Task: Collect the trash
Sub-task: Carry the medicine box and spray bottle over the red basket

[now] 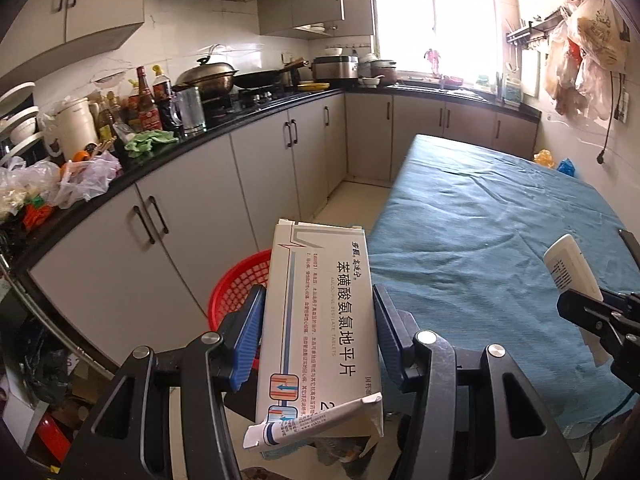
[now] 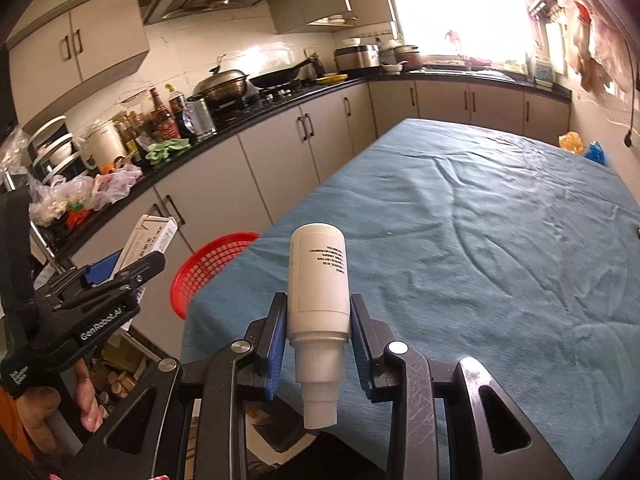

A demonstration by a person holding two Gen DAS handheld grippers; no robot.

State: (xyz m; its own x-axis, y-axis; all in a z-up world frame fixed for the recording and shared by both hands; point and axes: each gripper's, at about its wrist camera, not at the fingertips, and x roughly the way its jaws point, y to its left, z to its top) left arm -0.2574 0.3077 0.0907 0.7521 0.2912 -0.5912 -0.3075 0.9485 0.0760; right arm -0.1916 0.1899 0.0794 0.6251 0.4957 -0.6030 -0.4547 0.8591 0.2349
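1. Big picture first: the table [image 2: 500, 240] with the blue cloth fills most of what I see, and as far as I can tell its top is bare. So my read is the trash is already off it and riding in the grippers.

2. The red basket [image 1: 236, 284] sits low, just beside the near corner of the table, on the counter [image 1: 192, 148] side. I'm assuming that's the bin, which would explain why both tools are angled down toward that side. Only part of its rim shows, so I can't say what's inside.

3. Left gripper [image 1: 318, 340]: clamped on the medicine box [image 1: 320, 320], pads pressing its two long sides. The box stands nearly upright with its end flap hanging open at the bottom. Gripping across the narrow width makes sense, since cardboard that light would buckle otherwise.

4. Right gripper [image 2: 319, 334]: closed around the white bottle [image 2: 318, 280], squeezing the body just above the cap end. The cap points back at the camera, base pointing out over the table. A hold on the round body is okay-ish, but it could swivel.

5. Box is nearer the basket, so I'd guess it goes first.
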